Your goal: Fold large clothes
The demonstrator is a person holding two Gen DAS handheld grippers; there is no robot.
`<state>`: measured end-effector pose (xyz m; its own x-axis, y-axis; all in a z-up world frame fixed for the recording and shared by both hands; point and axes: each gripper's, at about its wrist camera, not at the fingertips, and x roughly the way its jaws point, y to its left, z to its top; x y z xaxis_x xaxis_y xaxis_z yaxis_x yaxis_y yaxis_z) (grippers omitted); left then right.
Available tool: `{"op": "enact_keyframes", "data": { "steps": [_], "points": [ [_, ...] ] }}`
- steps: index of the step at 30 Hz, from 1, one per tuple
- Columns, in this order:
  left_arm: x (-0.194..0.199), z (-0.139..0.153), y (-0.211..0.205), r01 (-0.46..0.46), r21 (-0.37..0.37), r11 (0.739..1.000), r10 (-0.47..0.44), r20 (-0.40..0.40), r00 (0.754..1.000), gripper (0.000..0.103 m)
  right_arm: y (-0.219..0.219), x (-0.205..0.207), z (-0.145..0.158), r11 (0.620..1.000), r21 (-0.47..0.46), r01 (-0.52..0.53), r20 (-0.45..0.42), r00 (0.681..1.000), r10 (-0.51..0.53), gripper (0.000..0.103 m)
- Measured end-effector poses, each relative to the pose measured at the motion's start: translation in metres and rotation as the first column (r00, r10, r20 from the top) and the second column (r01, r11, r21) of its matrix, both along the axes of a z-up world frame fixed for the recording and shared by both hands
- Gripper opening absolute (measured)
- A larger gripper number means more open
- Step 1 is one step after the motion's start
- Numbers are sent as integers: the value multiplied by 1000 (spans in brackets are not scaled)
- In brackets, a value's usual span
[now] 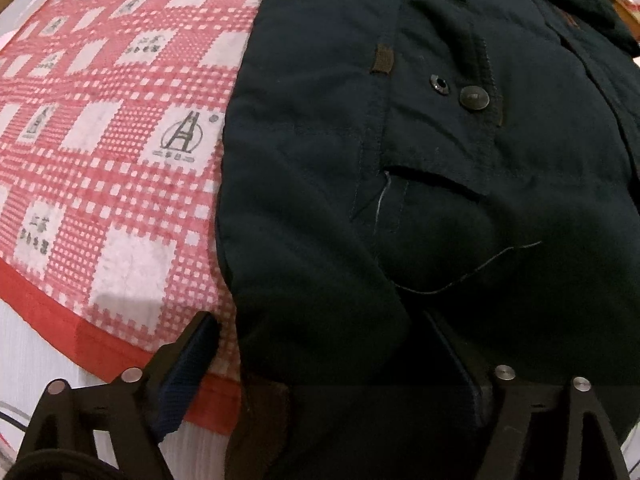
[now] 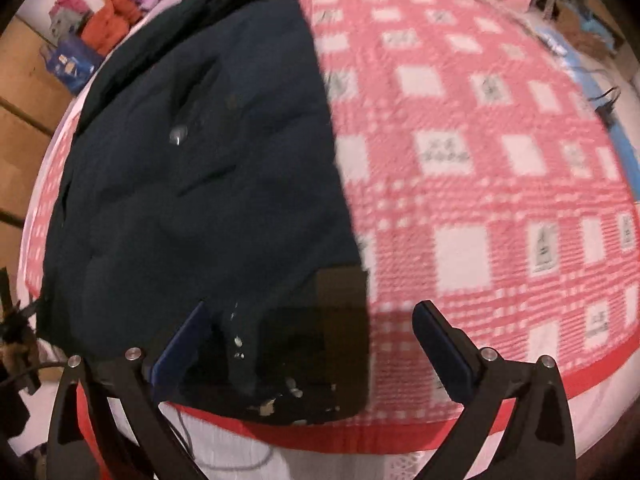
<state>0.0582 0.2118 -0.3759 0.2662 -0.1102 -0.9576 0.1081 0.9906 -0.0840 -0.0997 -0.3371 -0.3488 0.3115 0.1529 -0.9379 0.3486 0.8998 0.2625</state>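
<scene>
Two spread grippers over a dark jacket on a checked bedspread.
Left wrist view: left gripper (image 1: 332,344) has its fingers wide apart astride the dark jacket's (image 1: 460,168) hem, not pinching it, red-and-white bedspread (image 1: 112,128) alongside. Right wrist view: right gripper (image 2: 316,320) gapes fully, straddling the jacket's (image 2: 200,168) lower corner on the bedspread (image 2: 480,160).

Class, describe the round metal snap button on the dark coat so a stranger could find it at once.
Start at the red checked bedspread; the dark coat lies across it. On its pocket flap sits the snap button, solid and domed, unlike the hollow socket beside it.
</scene>
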Motion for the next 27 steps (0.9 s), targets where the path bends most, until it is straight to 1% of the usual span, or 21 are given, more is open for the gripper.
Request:
{"op": "enact_keyframes", "data": {
  "steps": [3,4,5,9,10,12,13,14,15,16,17,18,19,22,27],
  "points": [
    [3,-6,4,0,-37,999,0,-16,1000,92,2,3,-18,998,54,-8,-31,999,10,103],
    [4,-7,4,2,-44,999,-3,-20,1000,94,3,6,-25,997,80,-2,-48,999,6,103],
    [4,-8,3,8,-50,999,-9,-24,1000,95,5,7,-28,996,83,15,-56,998,-10,103],
    [4,-9,3,18,-60,998,-20,-28,999,96,11,10,-33,996,46,80,-68,995,-77,103],
    [3,-9,4,16,-64,998,-18,-27,999,96,15,10,-34,996,24,84,-70,994,-82,103],
    [1,-8,4,12,-66,998,-13,-19,1000,96,24,13,-33,999,-11,53,-84,995,-53,102],
    [0,-8,3,15,-66,998,-16,-19,1000,92,28,13,-30,999,-12,43,-75,996,-44,87],
    [-2,-7,5,22,-74,997,-23,-13,1000,88,35,13,-24,999,-25,33,-53,998,-34,75],
    [-6,-3,3,36,-89,995,-36,4,999,72,41,13,-19,999,-50,18,-45,999,-21,64],
    [-9,-2,7,41,-94,995,-40,15,999,52,47,12,-14,999,-43,-2,-24,1000,1,39],
    [-12,3,7,45,-119,992,-42,26,999,41,52,12,-9,999,-41,-13,-5,1000,13,30],
    [-15,5,7,43,-140,989,-39,28,999,27,56,13,-6,998,-51,-22,-2,1000,22,27],
    [-15,8,7,43,-147,988,-38,33,999,19,61,15,-2,997,-68,-39,4,999,40,24],
    [-15,15,5,60,-140,988,-54,45,998,13,66,17,3,995,-88,-51,11,999,52,22],
    [-17,34,5,70,-125,990,-60,78,995,11,67,19,16,989,-129,-69,33,997,73,21]
  ]
}}
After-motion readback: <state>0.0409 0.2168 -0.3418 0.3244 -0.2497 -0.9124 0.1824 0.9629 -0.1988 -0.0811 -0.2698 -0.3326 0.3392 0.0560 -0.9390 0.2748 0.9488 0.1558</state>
